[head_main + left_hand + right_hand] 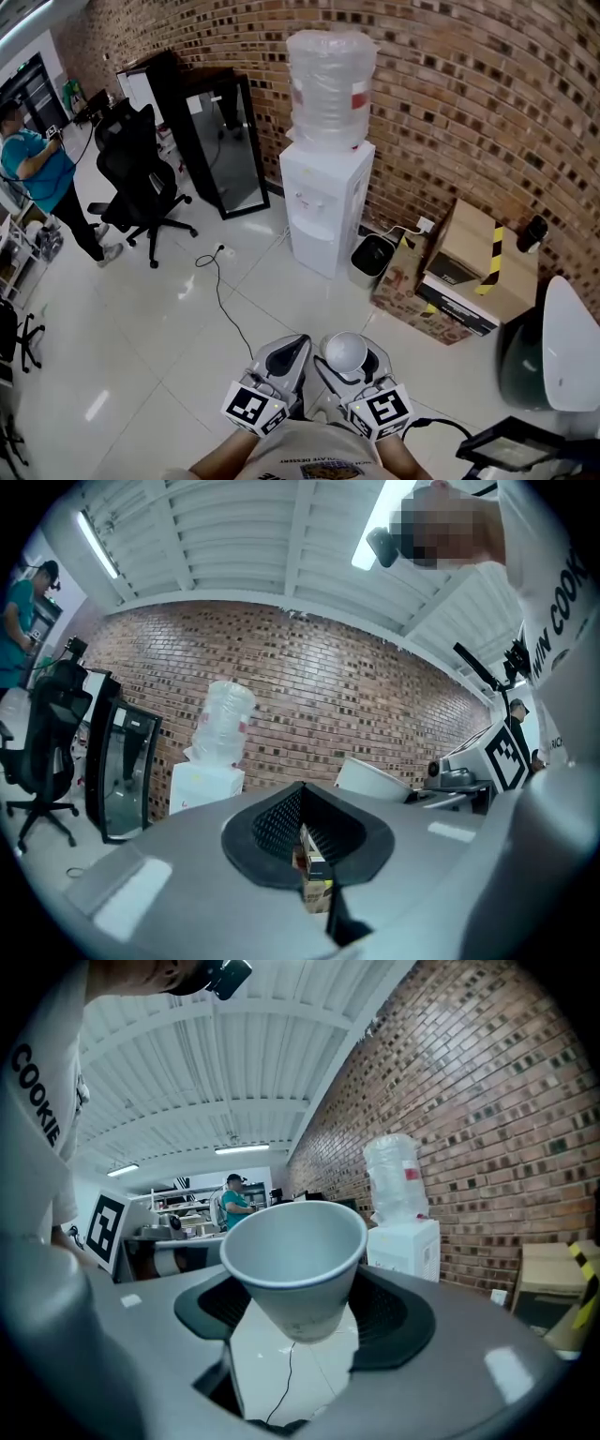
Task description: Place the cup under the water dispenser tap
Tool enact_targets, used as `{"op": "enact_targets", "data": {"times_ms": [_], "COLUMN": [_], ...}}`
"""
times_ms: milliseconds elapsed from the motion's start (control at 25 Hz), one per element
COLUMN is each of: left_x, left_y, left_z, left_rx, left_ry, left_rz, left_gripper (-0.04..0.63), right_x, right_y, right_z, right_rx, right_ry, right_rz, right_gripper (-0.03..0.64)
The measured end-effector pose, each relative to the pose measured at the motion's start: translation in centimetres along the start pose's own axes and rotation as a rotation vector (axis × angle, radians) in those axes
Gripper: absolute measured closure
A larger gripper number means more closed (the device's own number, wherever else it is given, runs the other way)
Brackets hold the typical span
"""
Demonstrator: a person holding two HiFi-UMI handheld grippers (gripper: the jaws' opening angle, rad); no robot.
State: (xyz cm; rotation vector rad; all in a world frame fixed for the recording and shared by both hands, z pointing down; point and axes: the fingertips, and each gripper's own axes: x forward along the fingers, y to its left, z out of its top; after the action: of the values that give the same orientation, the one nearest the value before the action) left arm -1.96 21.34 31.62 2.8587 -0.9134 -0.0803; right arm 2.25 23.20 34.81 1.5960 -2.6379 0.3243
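Nearest me, L gripper (284,361) is clenched, pads together w/ nothing betw them. Just right of it, R gripper (352,367) is grasping the white cup (298,1258): pads on either side of its lower body, mouth up. So the cup is near me, over the white tile floor (178,328) and well short of the water dispenser (324,204). A black cable (220,300) trails across the floor betw us. The dispenser stands far centre against the brick wall (450,94), w/ a clear bottle (330,86) on top. A small dark bin (372,260) is just right of it, cardboard boxes (473,267) further right. Far left: black office chair (139,178) and a person (37,169) in teal.
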Motion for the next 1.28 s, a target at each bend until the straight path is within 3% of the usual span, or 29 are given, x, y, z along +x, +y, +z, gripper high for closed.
{"op": "enact_targets", "data": {"times_ms": [640, 1280], "left_x": [8.2, 16.9], "left_y": [9.6, 23.5], "left_z": [-0.7, 2.8], "left_rx": [-0.055, -0.100], "left_ry": [0.017, 0.002], "left_rz": [-0.030, -0.068], "left_gripper": [0.607, 0.608], "right_x": [10.6, 25.4], "right_y": [-6.6, -12.7], "right_z": [1.5, 6.4], "right_rx": [-0.024, -0.044], "right_ry": [0.033, 0.051], "right_rz": [-0.036, -0.071], "right_gripper": [0.285, 0.285]}}
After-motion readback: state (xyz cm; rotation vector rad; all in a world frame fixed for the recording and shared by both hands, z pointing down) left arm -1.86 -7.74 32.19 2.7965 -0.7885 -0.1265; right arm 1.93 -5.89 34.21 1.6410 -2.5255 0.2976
